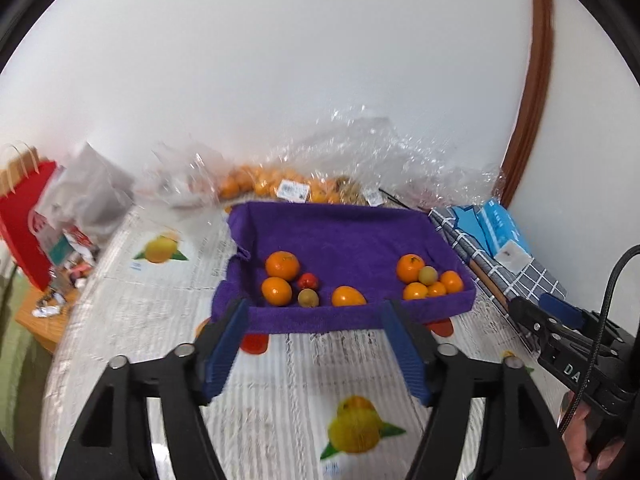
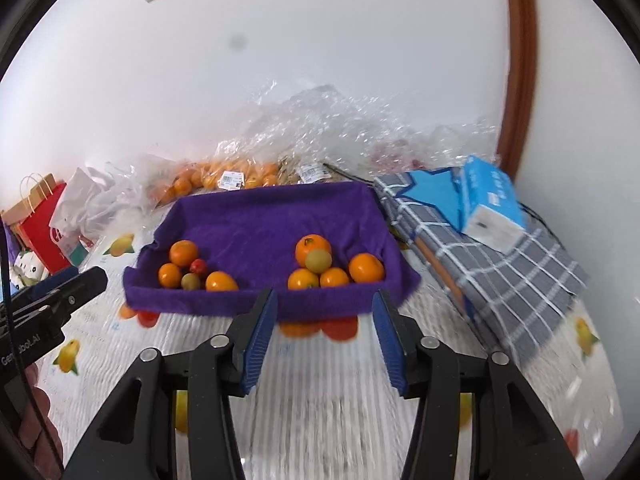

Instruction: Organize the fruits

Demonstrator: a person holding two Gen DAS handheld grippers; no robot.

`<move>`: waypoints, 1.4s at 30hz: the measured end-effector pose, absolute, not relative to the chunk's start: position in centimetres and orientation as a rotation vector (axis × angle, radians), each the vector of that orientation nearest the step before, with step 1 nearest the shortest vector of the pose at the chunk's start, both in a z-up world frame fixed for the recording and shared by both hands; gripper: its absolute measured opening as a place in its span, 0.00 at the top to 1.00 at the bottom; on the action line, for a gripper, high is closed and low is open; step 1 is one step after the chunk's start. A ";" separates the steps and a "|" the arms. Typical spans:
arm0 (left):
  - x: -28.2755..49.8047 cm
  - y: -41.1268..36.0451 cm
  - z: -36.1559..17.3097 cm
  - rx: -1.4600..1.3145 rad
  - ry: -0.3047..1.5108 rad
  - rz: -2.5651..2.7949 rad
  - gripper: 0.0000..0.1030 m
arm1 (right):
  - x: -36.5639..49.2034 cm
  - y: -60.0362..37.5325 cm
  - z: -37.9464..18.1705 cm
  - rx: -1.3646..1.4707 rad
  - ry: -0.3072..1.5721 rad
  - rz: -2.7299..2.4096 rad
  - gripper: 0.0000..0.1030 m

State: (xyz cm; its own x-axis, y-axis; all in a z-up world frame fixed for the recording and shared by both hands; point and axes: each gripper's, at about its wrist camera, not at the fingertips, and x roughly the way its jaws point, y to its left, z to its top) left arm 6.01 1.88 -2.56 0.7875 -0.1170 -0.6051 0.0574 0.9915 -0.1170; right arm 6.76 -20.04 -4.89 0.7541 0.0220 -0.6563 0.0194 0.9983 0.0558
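Both grippers up off the table and empty right now. Left gripper with jaws fairly wide apart, nothing between the blue pads, hanging just short of the near wall of the purple tray. Right gripper parted a bit less, also holding nothing, same deal in front of the tray's near edge.

Fruit sorted into 2 bunches along the near side of the tray. Left bunch: 3 oranges, 1 small red fruit and 1 brownish-green one, all touching or nearly so. Right bunch: looks like 4 oranges plus 1 pale green fruit sitting on top, though motion blur makes the count a bit iffy. Clear gap of purple cloth between the bunches.

Far side: clear plastic bags of oranges against the white wall. Right of the tray: blue tissue box on a folded grey checked cloth. Far left: red paper bag.
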 end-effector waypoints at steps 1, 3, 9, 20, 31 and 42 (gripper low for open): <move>5.2 1.8 -2.1 -0.094 0.647 -0.095 0.29 | 5.9 -20.0 -4.5 0.055 0.719 -0.003 0.46; 3.9 1.9 -1.5 -0.103 0.635 -0.093 0.26 | 4.3 -19.8 -4.0 0.040 0.715 -0.019 0.42; 1.1 2.2 -0.8 -0.123 0.624 -0.071 0.19 | -0.2 -19.5 -2.7 0.042 0.657 -0.019 0.10; 0.3 2.0 -1.2 -0.108 0.635 -0.058 0.19 | -1.6 -18.9 -2.8 0.024 0.663 -0.035 0.10; -0.2 1.5 -0.4 -0.104 0.622 -0.071 0.19 | -2.4 -20.0 -2.1 0.061 0.655 -0.053 0.10; -0.3 1.6 0.0 -0.105 0.611 -0.066 0.18 | -2.4 -20.5 -2.1 0.067 0.654 -0.075 0.10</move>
